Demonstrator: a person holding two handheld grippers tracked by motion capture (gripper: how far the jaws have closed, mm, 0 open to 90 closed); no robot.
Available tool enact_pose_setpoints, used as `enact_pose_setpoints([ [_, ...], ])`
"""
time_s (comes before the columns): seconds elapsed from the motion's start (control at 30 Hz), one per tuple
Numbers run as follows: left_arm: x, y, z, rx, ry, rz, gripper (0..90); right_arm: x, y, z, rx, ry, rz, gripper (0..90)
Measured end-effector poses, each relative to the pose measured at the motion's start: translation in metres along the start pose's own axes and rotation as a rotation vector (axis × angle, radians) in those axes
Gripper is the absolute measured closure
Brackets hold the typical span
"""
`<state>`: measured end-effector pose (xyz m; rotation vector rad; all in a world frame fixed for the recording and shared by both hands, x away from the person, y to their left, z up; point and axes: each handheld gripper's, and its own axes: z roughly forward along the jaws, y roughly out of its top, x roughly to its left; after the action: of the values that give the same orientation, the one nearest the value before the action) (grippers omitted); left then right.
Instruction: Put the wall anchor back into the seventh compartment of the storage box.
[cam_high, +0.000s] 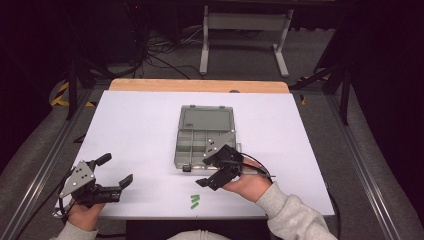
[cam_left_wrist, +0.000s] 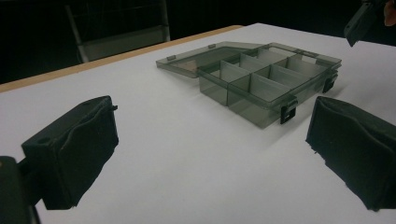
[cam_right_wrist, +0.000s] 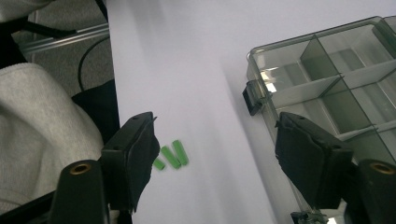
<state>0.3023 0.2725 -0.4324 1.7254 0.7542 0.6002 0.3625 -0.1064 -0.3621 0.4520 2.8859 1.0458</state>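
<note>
We are working at a white table (cam_high: 135, 125) with an open compartment box (cam_high: 205, 136) lying near its middle, lid folded flat away from us and the divided tray facing up; its compartments are looking empty from what we can see. The things we are after are the small green pieces (cam_high: 195, 201), lying close together on the table near our edge, just in front of the box and well apart from it.

We are holding the right gripper (cam_high: 215, 172) between the box's near edge and the green pieces, tilted toward them; its jaws are standing apart with nothing between them, and in the right gripper view the green pieces (cam_right_wrist: 171, 155) are lying just beside the left-hand pad, not yet within the gap. We are resting the left gripper (cam_high: 116, 175) off to the side over bare table, its jaws spread wide and empty, with the box (cam_left_wrist: 266, 84) ahead of it.

We are judging that we are in the approach for a first pick; nothing is gripped yet. The next move is calling for us to shift the right gripper until one green piece sits between the pads, lower it to the table, and close; the pieces are small and lying close together, so we are expecting to need a careful line-up to take just one.
</note>
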Motion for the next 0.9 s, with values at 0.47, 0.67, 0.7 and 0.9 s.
enact_pose_setpoints([
  [0.47,0.001,-0.001,0.001,-0.004,0.003,-0.003,2.6,0.002,0.008,0.009,0.132,-0.006,-0.047,30.3],
  [0.67,0.001,-0.001,0.001,0.008,0.001,0.000,2.6,0.002,0.008,0.015,0.177,-0.003,-0.042,30.4],
  [0.7,0.001,-0.001,0.001,0.009,0.000,0.001,2.6,0.002,0.008,0.017,0.182,-0.001,-0.044,30.5],
  [0.9,0.001,-0.002,0.001,0.008,0.000,0.001,2.6,0.004,0.006,0.032,0.177,0.032,-0.036,31.8],
])
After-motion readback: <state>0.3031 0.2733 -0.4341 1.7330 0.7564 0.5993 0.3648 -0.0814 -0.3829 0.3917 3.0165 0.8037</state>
